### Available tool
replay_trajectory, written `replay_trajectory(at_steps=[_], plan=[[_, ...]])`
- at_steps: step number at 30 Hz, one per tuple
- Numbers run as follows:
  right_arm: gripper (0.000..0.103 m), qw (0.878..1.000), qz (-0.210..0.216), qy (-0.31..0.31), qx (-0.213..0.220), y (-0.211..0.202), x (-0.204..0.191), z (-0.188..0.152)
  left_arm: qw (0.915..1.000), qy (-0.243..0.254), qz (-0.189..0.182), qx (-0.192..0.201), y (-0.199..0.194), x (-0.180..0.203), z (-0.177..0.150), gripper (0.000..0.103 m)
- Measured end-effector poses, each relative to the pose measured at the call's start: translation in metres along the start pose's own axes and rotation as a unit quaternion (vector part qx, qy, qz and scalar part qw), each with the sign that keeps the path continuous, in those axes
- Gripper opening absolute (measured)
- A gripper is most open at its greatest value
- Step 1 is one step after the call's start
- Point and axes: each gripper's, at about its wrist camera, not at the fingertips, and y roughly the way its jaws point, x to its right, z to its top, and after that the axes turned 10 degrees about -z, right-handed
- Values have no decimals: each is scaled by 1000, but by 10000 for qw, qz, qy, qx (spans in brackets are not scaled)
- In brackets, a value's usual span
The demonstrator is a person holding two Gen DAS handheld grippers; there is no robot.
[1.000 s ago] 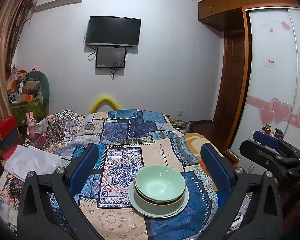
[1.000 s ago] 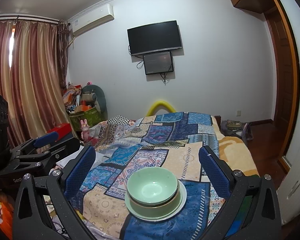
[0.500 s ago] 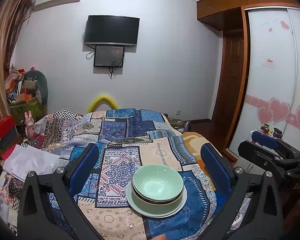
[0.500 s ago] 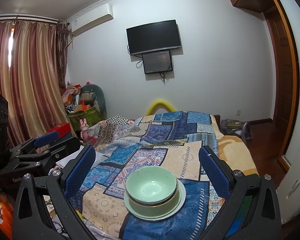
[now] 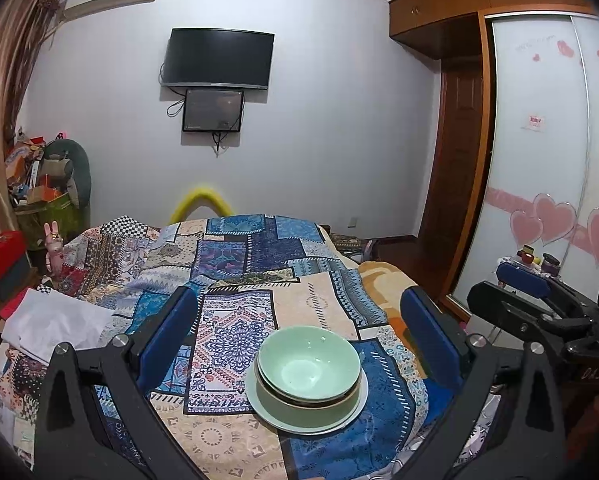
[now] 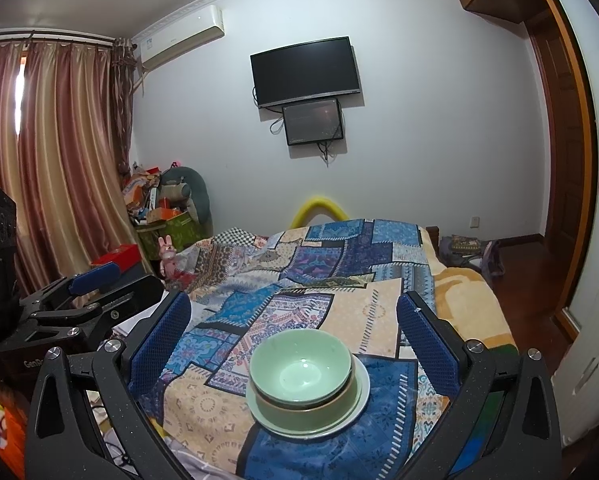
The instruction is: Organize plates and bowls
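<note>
A pale green bowl [image 5: 309,364] sits nested in a darker green bowl [image 5: 299,408] on a pale green plate [image 5: 259,404], stacked on the patchwork bed cover near its front edge. The same stack shows in the right wrist view: top bowl [image 6: 301,364], lower bowl [image 6: 295,410], plate [image 6: 361,394]. My left gripper [image 5: 299,340] is open and empty, held above and in front of the stack. My right gripper [image 6: 295,336] is also open and empty, at a similar distance. Each gripper shows at the edge of the other's view.
The bed with the patchwork cover [image 5: 235,272] fills the middle. White folded cloth [image 5: 55,320] lies at the bed's left. Cluttered boxes [image 6: 159,208] and curtains stand at left; a wardrobe with sliding doors [image 5: 539,160] and a wooden door are at right.
Both grippers have drifted slightly, so the stack sits a little lower and more to the left in both views. Both stay open; the stack has not moved.
</note>
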Motion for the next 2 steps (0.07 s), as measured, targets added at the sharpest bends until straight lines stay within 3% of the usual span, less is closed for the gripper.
replay_trajectory(at_steps=[2], plan=[[103,10000,0,-1,-9,1,0,0,10000,-11,-1,-16,1,-1,0,103]])
